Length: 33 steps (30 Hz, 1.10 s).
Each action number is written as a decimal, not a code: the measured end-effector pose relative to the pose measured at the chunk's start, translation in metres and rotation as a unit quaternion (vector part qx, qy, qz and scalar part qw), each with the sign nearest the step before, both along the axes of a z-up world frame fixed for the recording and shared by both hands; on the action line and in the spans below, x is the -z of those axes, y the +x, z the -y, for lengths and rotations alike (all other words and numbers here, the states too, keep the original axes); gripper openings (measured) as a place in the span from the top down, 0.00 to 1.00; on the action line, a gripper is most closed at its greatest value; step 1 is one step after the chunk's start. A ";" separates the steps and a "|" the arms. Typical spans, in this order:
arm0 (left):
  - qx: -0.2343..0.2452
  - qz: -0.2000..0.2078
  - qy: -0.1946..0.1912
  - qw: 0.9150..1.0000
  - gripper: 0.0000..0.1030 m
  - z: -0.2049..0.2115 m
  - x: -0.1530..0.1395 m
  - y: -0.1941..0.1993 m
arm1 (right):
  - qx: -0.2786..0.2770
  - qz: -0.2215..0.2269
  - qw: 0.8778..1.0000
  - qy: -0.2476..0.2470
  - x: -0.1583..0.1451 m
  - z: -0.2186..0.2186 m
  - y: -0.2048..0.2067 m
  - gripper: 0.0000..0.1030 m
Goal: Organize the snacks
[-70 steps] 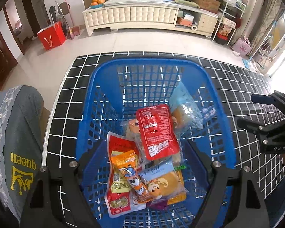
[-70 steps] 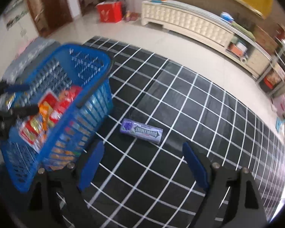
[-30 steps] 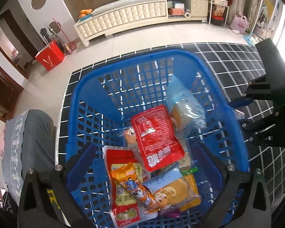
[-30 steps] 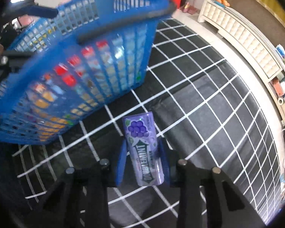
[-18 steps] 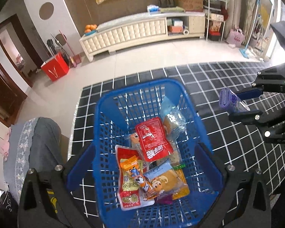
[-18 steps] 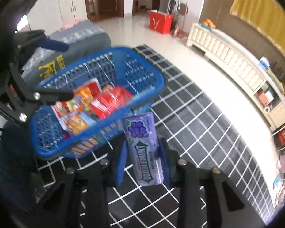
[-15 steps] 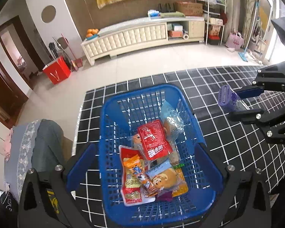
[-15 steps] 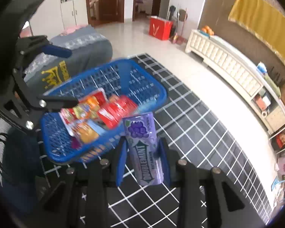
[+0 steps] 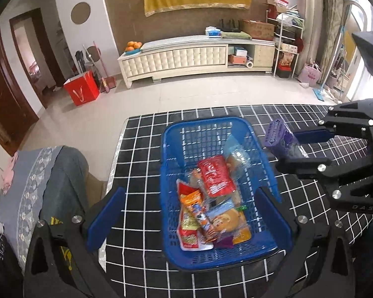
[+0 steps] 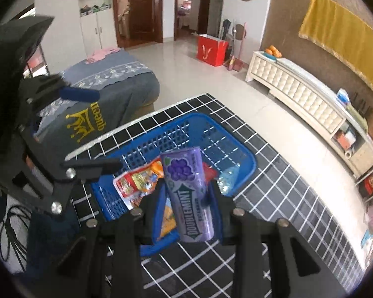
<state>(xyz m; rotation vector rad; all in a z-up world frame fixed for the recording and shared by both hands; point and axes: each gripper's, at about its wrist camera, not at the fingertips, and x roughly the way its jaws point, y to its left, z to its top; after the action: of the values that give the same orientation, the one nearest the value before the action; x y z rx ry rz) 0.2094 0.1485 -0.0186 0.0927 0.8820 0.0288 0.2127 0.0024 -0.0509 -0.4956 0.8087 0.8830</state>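
A blue plastic basket (image 9: 171, 149) sits on a black grid-patterned mat and holds several snack packs, among them a red pouch (image 9: 215, 176). My right gripper (image 10: 187, 198) is shut on a purple Doublemint gum pack (image 10: 189, 193) and holds it in the air over the basket's right rim. The same pack (image 9: 279, 140) and right gripper (image 9: 301, 147) show at the right of the left wrist view. My left gripper (image 9: 186, 213) is open and empty above the basket's near end. It also shows at the left of the right wrist view (image 10: 89, 129).
The black mat (image 9: 141, 154) lies on a tiled floor. A grey cushion with a crown print (image 9: 49, 181) sits left of the basket. A white cabinet (image 9: 186, 57) and a red bag (image 9: 82, 90) stand at the back. Shelves (image 9: 286, 47) are at the far right.
My right gripper closed on the gum pack on the mat, lifted it and carried it over the basket's right rim. Both grippers have risen higher above the basket.
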 end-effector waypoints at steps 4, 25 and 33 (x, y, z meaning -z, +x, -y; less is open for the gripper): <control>-0.008 0.001 -0.009 1.000 0.00 -0.014 0.009 0.000 | 0.008 -0.031 0.999 0.002 0.018 -0.016 0.007 0.64; -0.037 -0.034 -0.073 0.996 0.00 -0.065 0.068 0.009 | 0.047 -0.081 0.993 -0.070 0.081 -0.062 0.031 0.63; -0.037 -0.003 -0.062 0.997 0.00 -0.054 0.049 -0.008 | 0.066 -0.069 0.994 -0.050 0.058 -0.043 0.018 0.52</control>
<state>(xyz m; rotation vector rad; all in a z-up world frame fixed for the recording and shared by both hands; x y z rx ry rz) 0.2016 0.2028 -0.0677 -0.0564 0.8912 0.0418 0.2310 0.0455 -0.1088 -0.4661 1.0055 0.7625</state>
